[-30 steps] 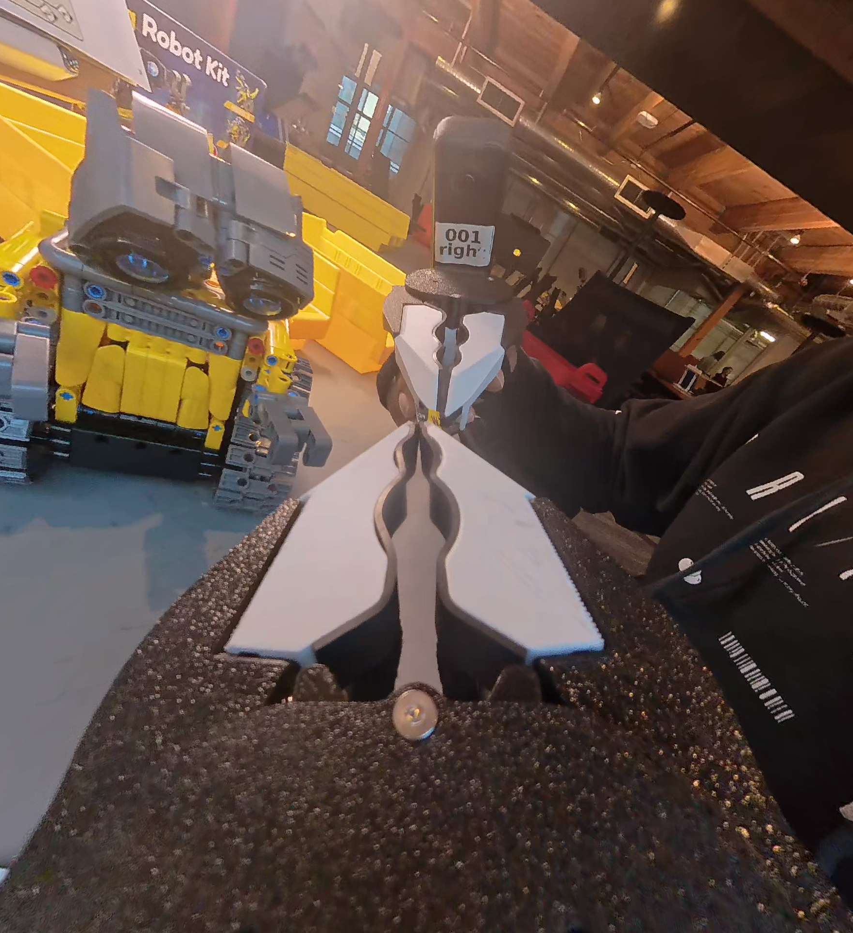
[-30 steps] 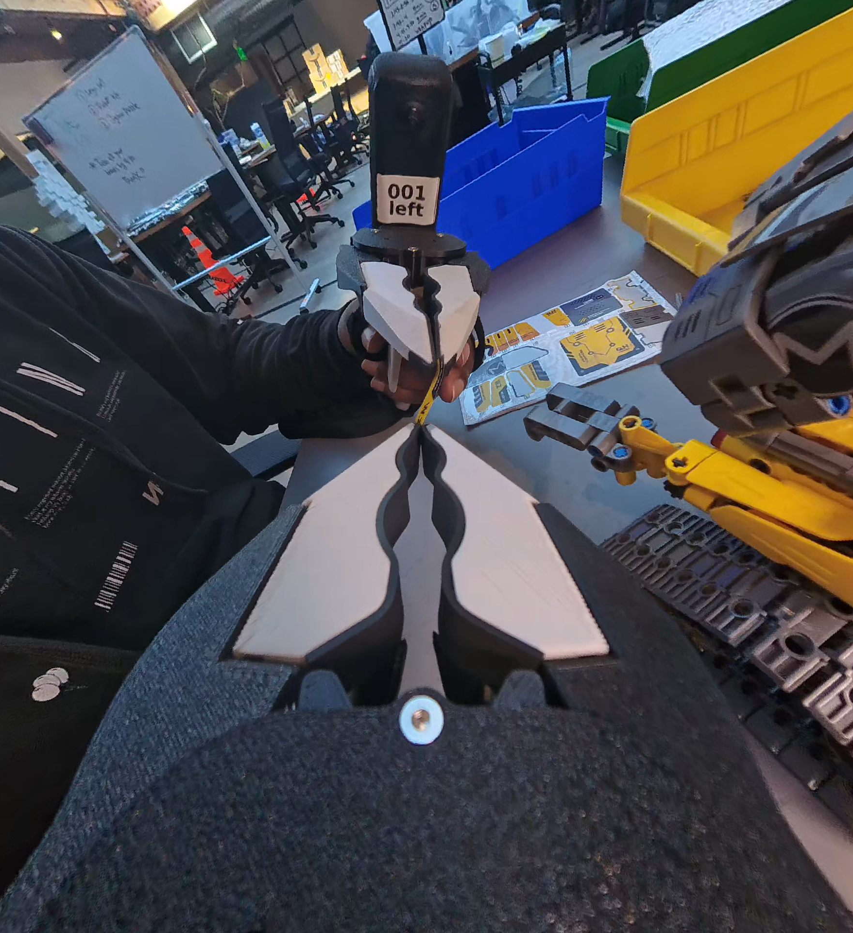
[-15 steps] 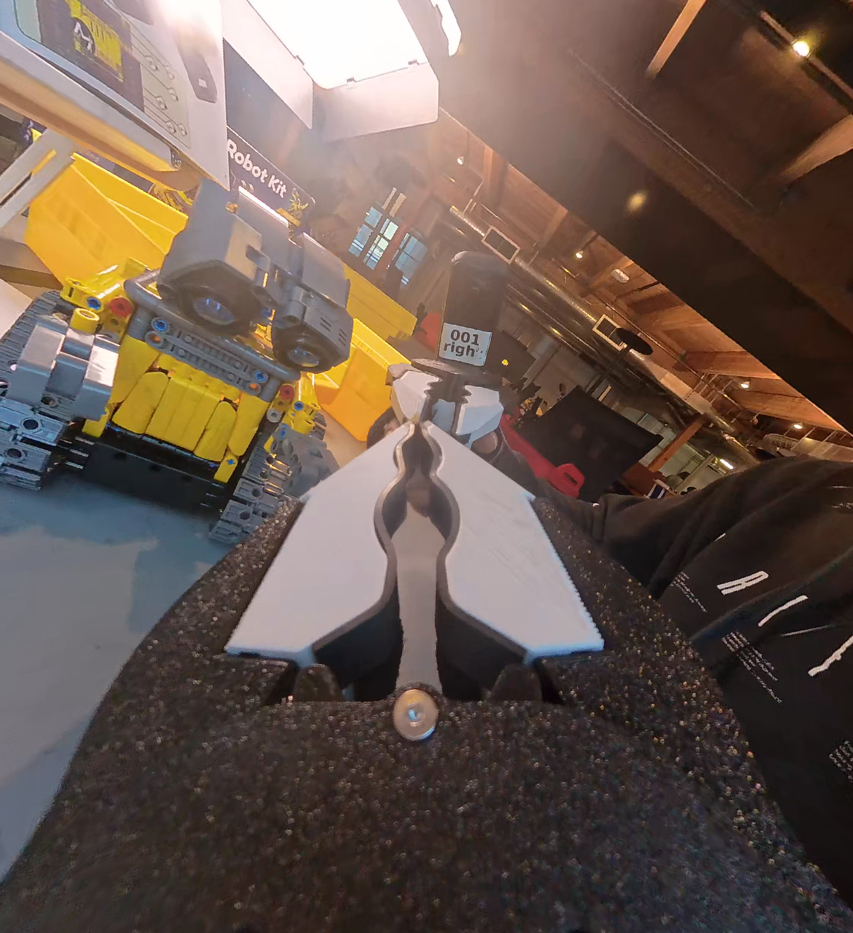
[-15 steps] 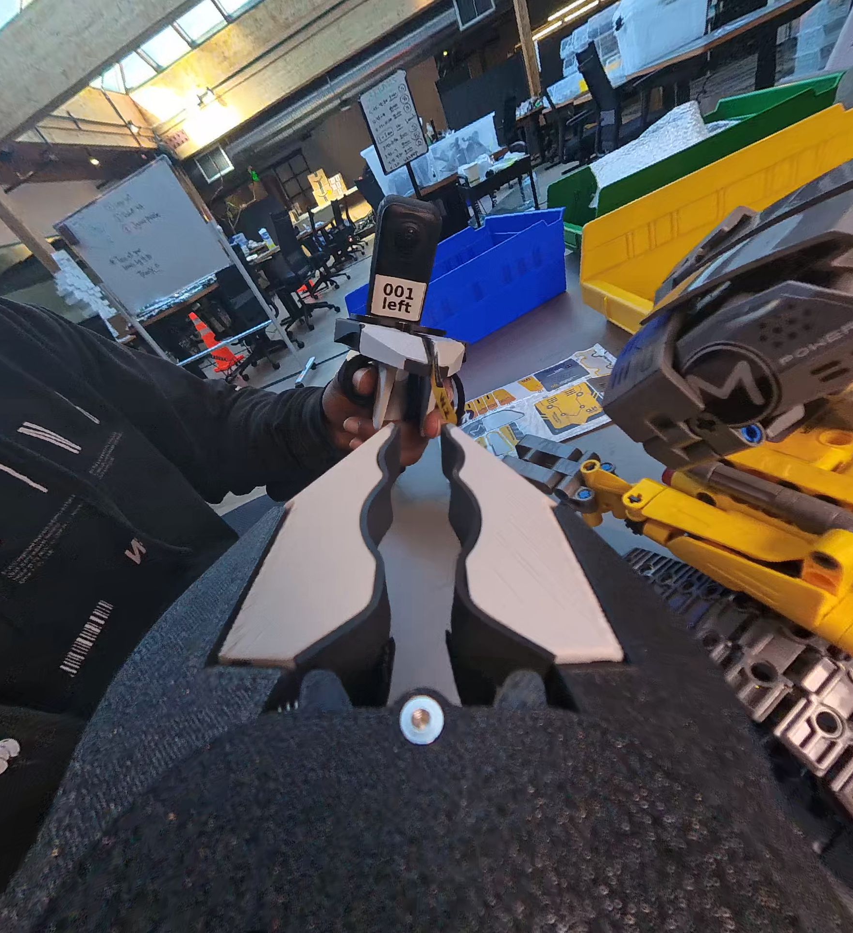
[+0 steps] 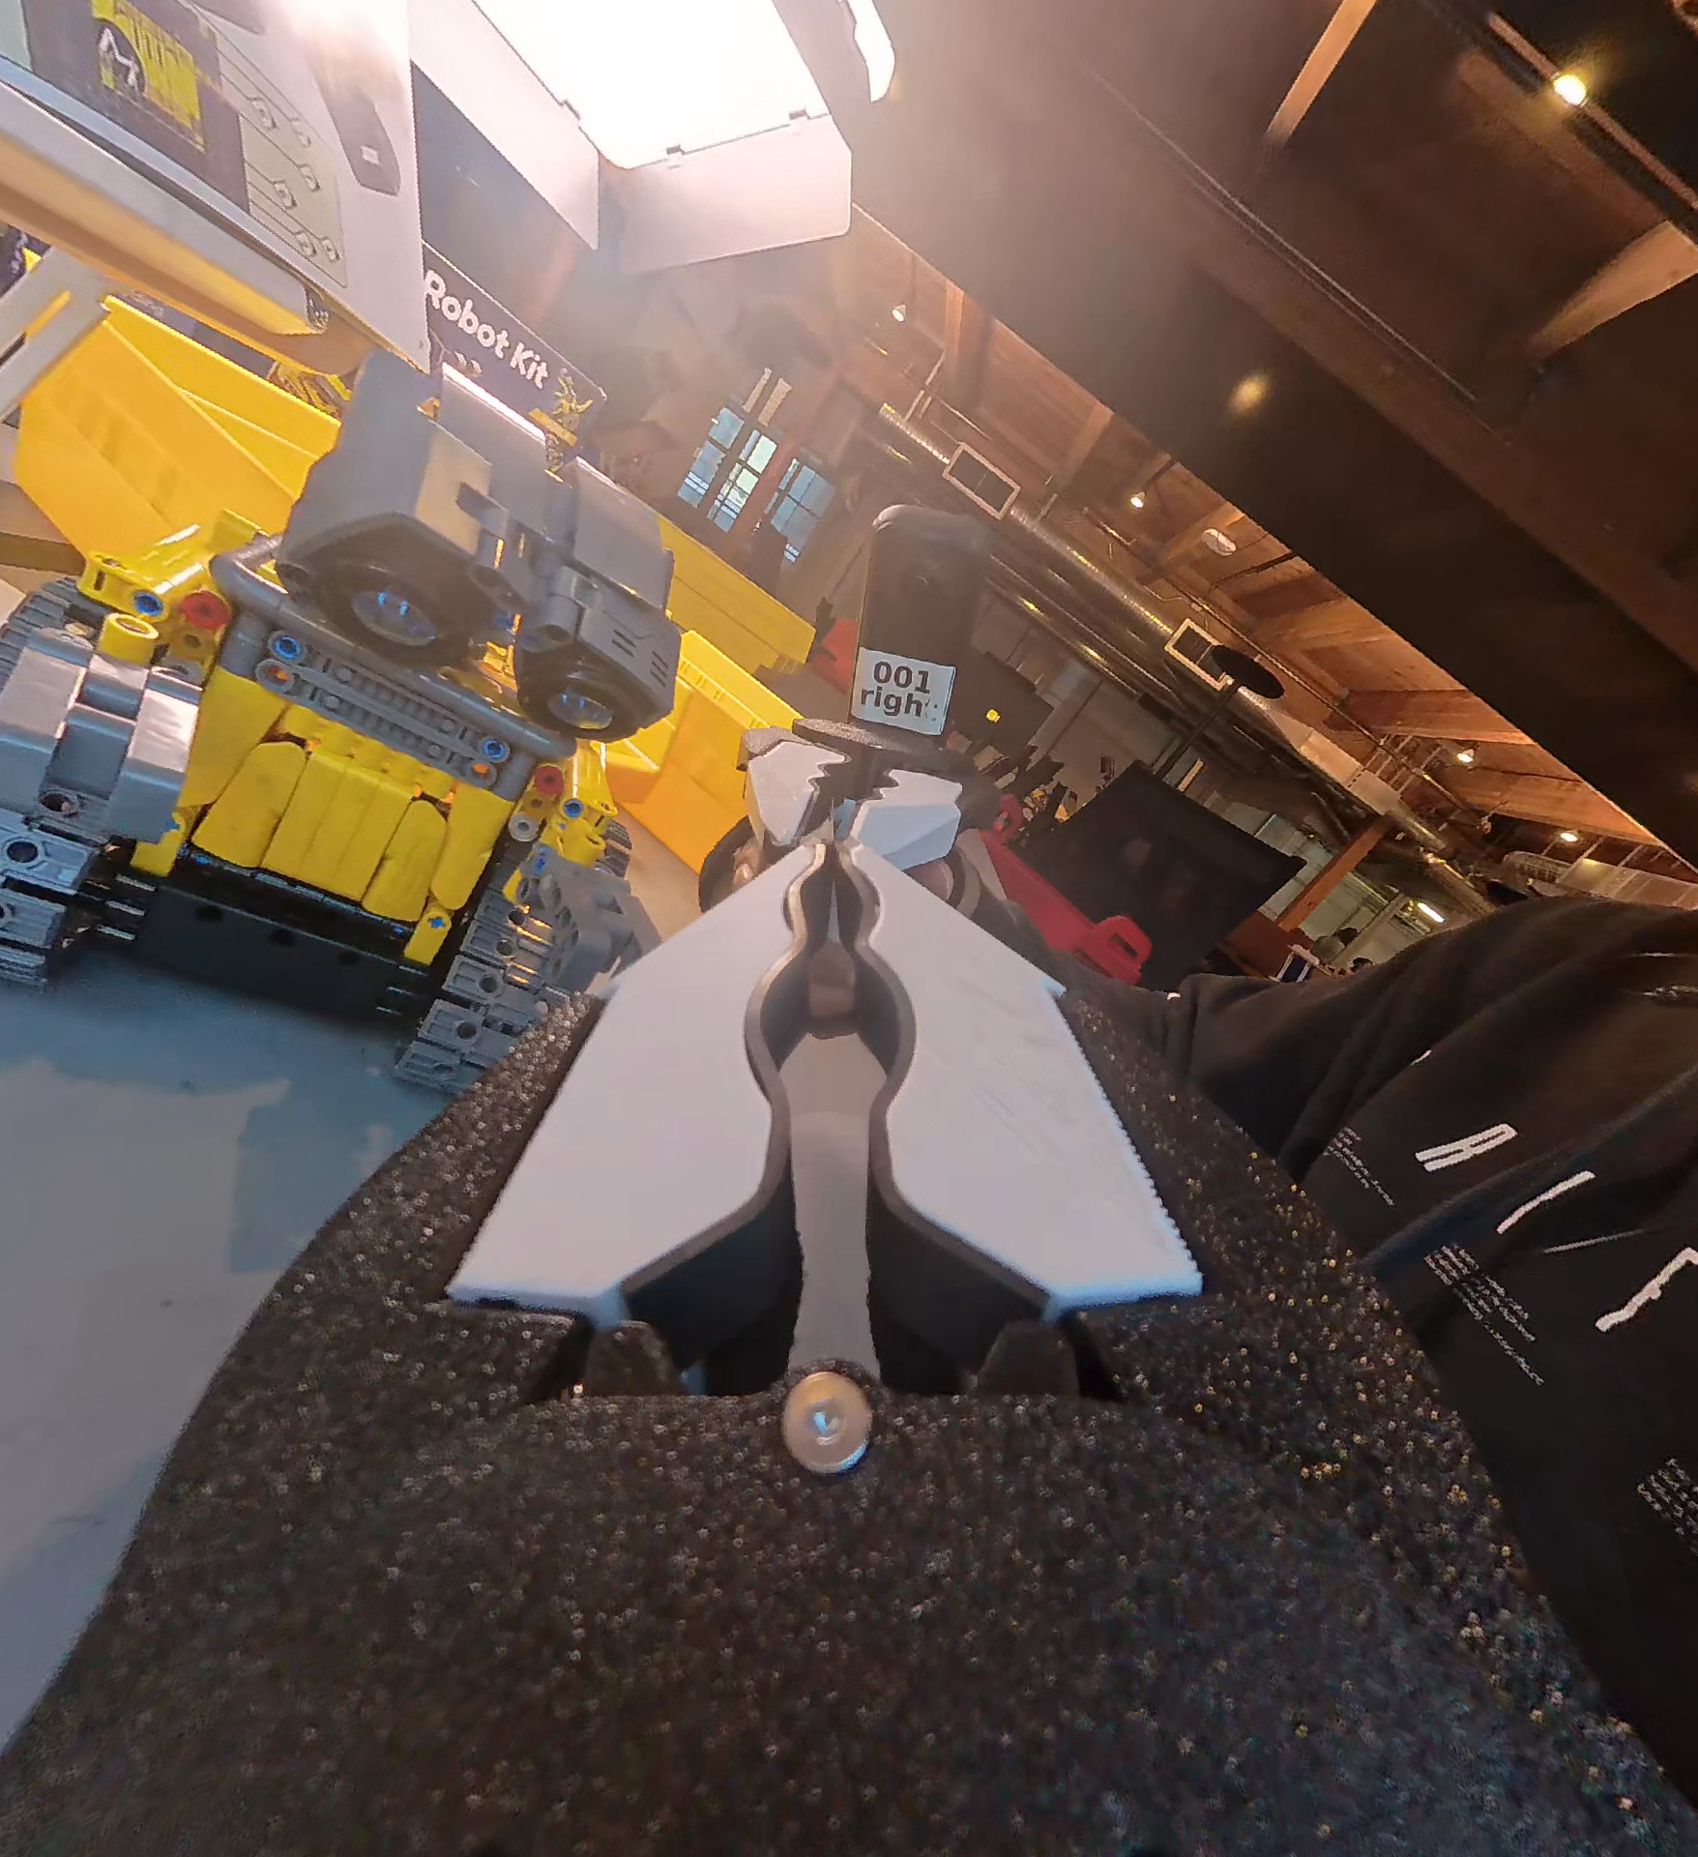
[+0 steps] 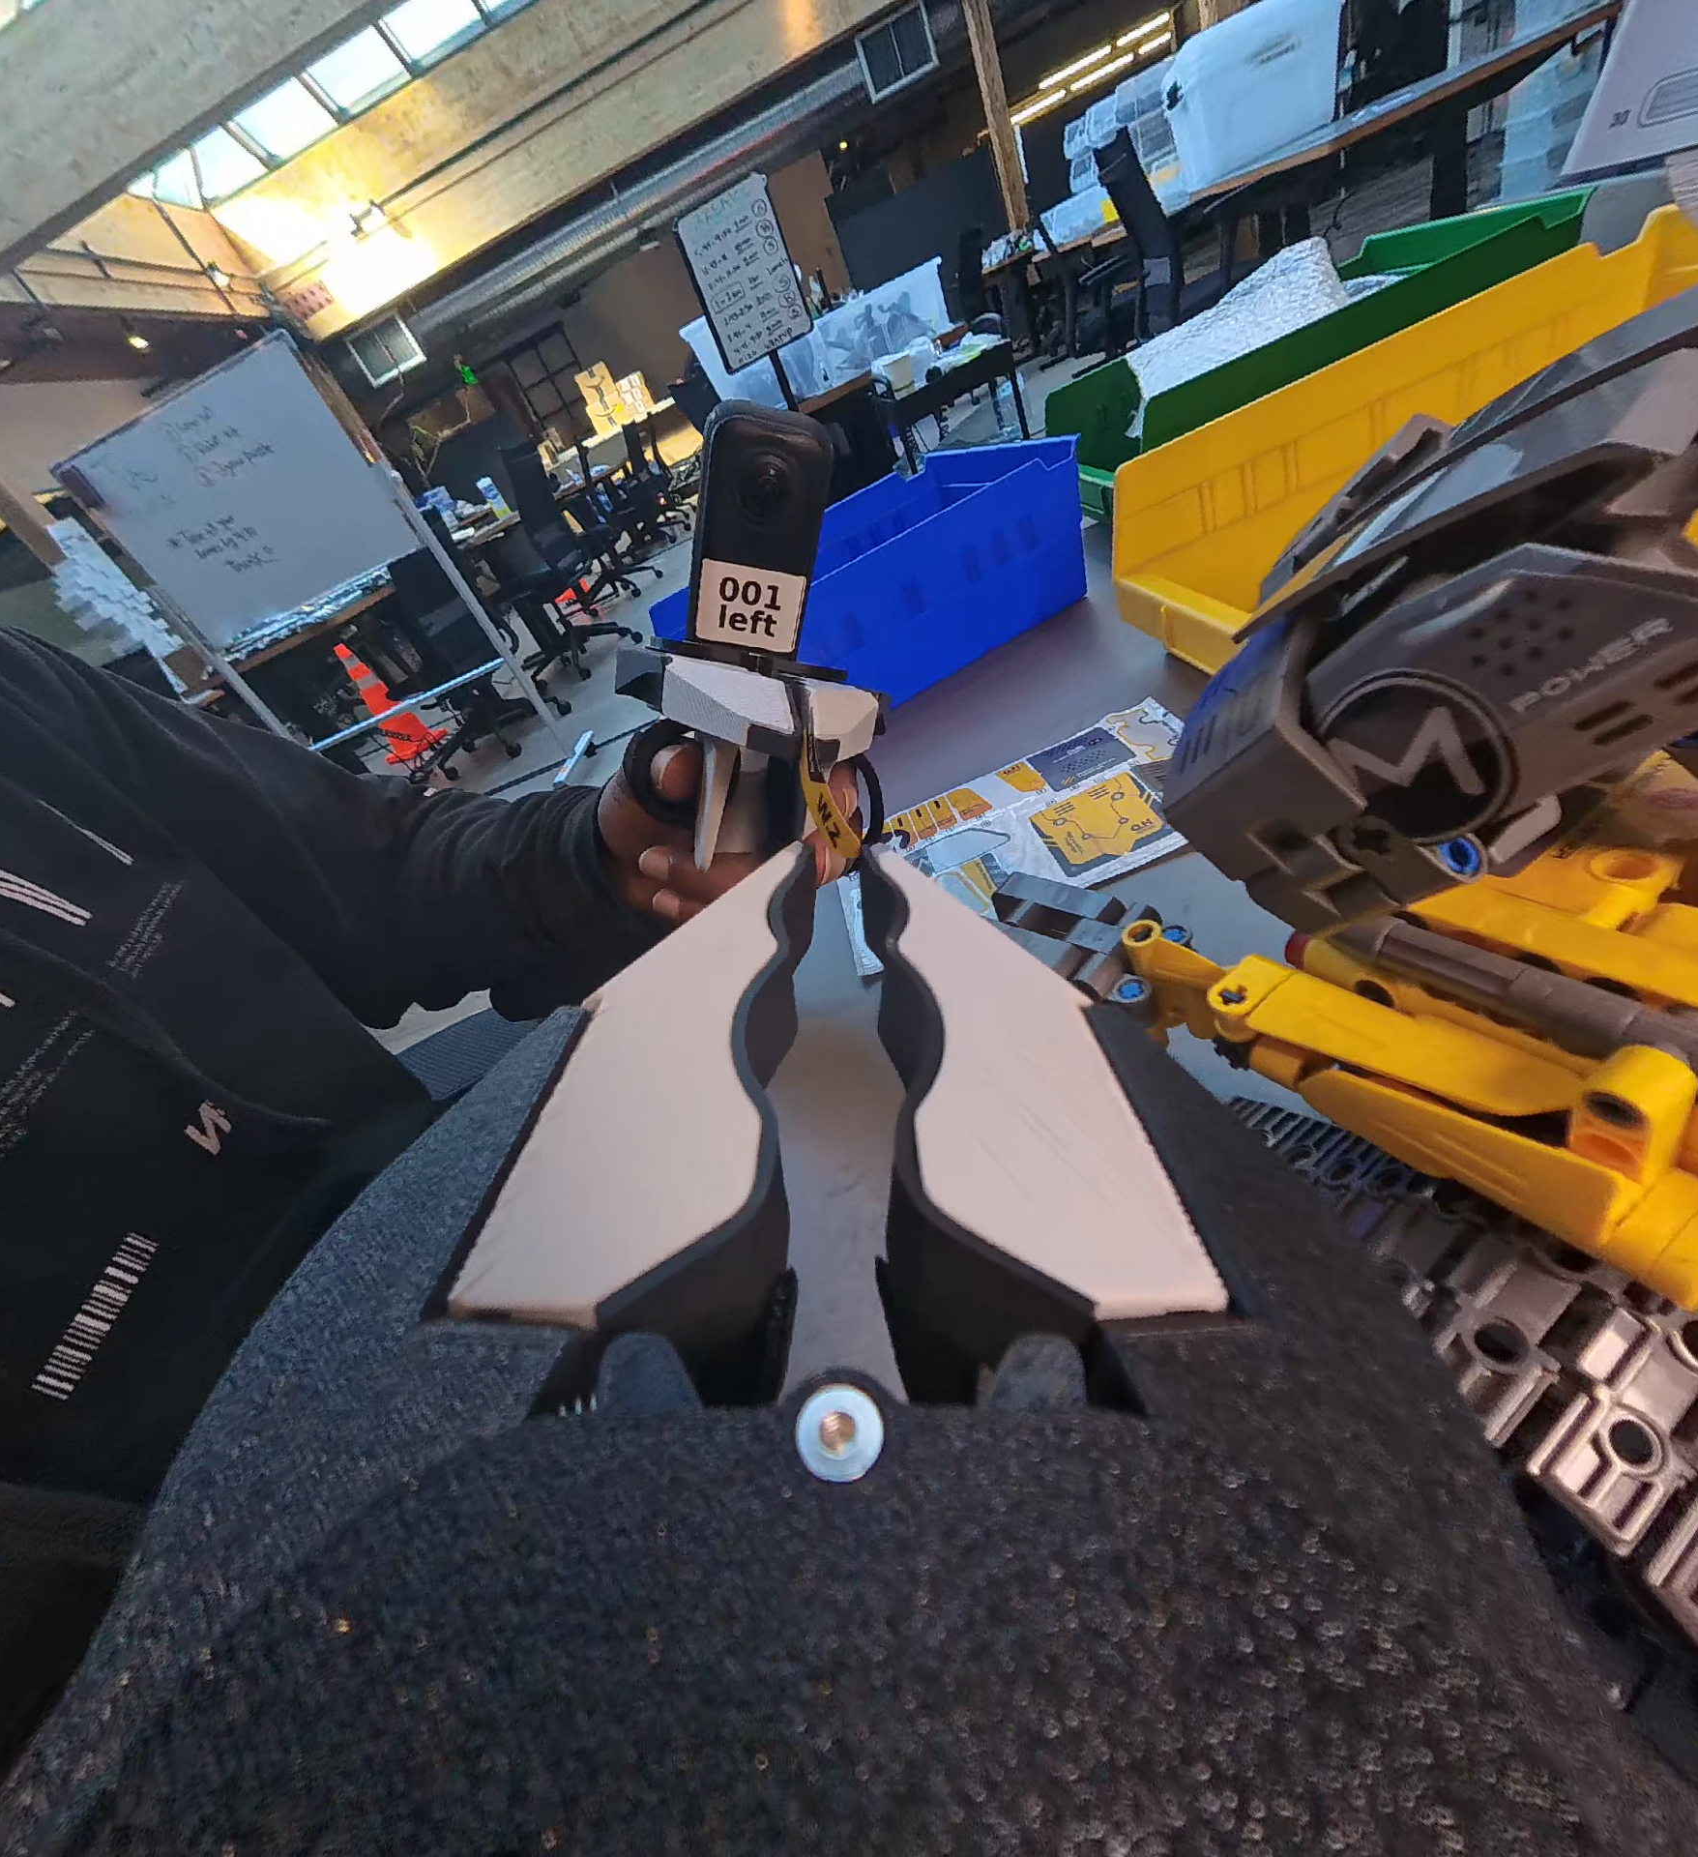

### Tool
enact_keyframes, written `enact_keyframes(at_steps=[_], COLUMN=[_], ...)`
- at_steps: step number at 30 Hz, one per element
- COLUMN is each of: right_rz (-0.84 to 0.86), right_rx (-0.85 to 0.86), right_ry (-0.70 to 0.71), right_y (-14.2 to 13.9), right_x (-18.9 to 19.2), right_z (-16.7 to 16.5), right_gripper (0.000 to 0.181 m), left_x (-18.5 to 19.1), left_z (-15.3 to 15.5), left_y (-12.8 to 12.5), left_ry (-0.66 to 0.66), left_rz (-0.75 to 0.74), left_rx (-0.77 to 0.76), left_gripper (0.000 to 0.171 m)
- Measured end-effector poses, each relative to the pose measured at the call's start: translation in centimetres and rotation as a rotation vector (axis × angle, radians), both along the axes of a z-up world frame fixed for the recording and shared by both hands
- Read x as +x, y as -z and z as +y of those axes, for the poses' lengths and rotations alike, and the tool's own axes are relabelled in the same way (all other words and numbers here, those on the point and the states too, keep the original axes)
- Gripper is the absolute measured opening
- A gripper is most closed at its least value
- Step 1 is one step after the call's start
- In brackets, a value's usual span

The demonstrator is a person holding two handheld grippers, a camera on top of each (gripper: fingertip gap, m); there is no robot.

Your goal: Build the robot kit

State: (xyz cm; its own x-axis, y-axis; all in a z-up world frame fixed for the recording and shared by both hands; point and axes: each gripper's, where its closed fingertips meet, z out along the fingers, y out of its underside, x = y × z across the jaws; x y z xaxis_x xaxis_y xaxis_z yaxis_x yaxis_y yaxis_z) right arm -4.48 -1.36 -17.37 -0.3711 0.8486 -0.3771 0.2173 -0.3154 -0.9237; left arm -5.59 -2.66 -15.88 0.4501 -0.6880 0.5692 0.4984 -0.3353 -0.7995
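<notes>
My left gripper (image 5: 830, 854) is shut, tips together, just in front of the right gripper (image 5: 850, 804). In the right wrist view the left gripper (image 6: 795, 734) pinches a small yellow strip (image 6: 822, 804) that hangs from its jaws. My right gripper (image 6: 840, 869) is open with a narrow gap and holds nothing; its tips sit just below the strip. A yellow and grey brick-built toy robot on tracks (image 5: 373, 724) stands on the table left of the left gripper, and close on the right of the right gripper (image 6: 1478, 904).
A printed instruction sheet (image 6: 1056, 814) lies on the dark table (image 6: 1076, 663). A blue bin (image 6: 925, 573), a yellow bin (image 6: 1327, 472) and a green bin (image 6: 1327, 332) stand behind it. A person's black sleeve (image 6: 272, 854) fills the left. A printed box (image 5: 172, 151) hangs over the robot. My left and right fingertips are right by each other.
The right gripper opened and let go of the yellow strip that both held. The left gripper keeps it. The grippers drew apart and both views tilted upward.
</notes>
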Motion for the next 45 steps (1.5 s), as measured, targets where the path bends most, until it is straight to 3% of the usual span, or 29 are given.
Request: enact_keyframes(at_steps=[14,27,45], right_rz=[0.015,-0.043,-0.111], right_rx=[-0.002,0.012,-0.069], right_ry=[0.003,0.017,0.016], right_y=[-0.3,-0.6,-0.1], right_x=[0.2,1.7,2.7], right_z=[0.1,1.7,2.8], right_gripper=[0.000,0.000,0.000], left_x=[0.0,2.2,2.8], left_z=[0.2,1.2,2.9], left_y=[0.4,1.9,2.1], left_ry=[-0.015,-0.043,-0.003], left_rz=[0.026,0.312,0.454], left_rx=[-0.007,0.028,0.002], left_gripper=[0.000,0.000,0.008])
